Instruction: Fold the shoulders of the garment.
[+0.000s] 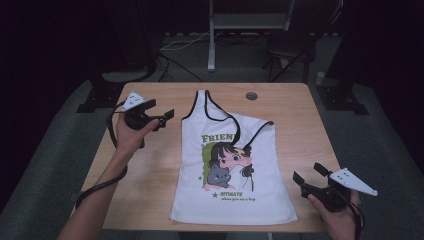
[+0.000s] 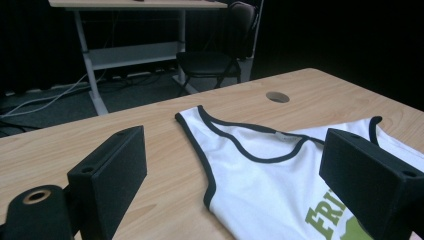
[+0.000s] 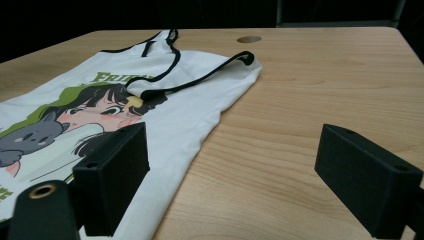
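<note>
A white tank top [image 1: 225, 165] with black trim lies flat on the wooden table [image 1: 300, 125], hem toward me. It carries green "FRIEND" lettering and a cartoon girl with a grey cat. One shoulder strap [image 1: 242, 131] is folded down over the print; the other strap [image 1: 201, 100] lies straight. My left gripper [image 1: 165, 119] hovers open just left of that straight strap, and the left gripper view shows the tank top [image 2: 260, 185] between and beyond the jaws of this gripper [image 2: 240, 180]. My right gripper [image 1: 309, 173] is open beside the hem's right corner, empty, with the tank top [image 3: 190, 95] ahead of the gripper [image 3: 240, 180].
A round cable hole [image 1: 251, 95] sits near the table's far edge. Behind the table stand a black chair [image 1: 290, 47] and a white desk leg [image 1: 212, 35]. Black stand bases [image 1: 102, 92] flank the table. Bare wood lies on both sides of the top.
</note>
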Motion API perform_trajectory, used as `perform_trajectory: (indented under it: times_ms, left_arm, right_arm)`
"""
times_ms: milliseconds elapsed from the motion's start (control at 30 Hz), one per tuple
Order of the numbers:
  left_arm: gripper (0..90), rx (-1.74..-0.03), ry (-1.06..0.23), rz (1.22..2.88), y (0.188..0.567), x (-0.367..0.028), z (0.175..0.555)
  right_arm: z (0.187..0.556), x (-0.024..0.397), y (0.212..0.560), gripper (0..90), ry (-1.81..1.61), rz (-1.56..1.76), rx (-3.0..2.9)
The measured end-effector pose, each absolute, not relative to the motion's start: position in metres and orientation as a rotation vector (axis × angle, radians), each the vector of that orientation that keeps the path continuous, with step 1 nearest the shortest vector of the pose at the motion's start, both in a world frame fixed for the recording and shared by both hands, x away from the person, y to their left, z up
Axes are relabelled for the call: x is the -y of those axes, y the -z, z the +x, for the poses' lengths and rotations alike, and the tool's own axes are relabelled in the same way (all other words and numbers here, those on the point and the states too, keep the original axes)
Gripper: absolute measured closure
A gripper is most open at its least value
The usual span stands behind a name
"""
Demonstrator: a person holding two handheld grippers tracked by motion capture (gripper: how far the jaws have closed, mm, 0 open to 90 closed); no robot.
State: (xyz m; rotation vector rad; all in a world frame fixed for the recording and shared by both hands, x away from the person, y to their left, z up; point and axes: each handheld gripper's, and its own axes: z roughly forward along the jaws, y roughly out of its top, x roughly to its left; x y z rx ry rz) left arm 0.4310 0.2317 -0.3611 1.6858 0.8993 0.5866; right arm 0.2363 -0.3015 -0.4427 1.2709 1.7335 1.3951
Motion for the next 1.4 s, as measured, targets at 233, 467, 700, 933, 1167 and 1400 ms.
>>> perform_trajectory:
  times_ms: [233,467,700,933,1167,1400]
  left_arm:
    - [11.6,-0.906,-0.528,1.714,0.361,-0.214,0.456]
    - [11.6,-0.967,-0.472,1.773,0.367,-0.189,0.503]
    - [11.6,-1.015,-0.441,1.837,0.375,-0.167,0.539]
    - [12.0,-1.072,-0.393,1.883,0.383,-0.148,0.566]
    - [25.4,-1.104,-0.372,1.940,0.397,-0.130,0.585]
    - [25.3,-1.156,-0.383,1.972,0.409,-0.127,0.596]
  right_arm:
    - [0.235,0.301,0.443,13.6,-1.399,1.268,-1.728]
    - [0.234,0.301,0.443,13.6,-1.404,1.263,-1.711]
    - [0.233,0.301,0.443,13.6,-1.406,1.254,-1.707]
    - [0.233,0.301,0.443,13.6,-1.415,1.249,-1.716]
    - [0.232,0.300,0.443,13.6,-1.404,1.225,-1.725]
    - [0.232,0.300,0.443,13.6,-1.410,1.220,-1.728]
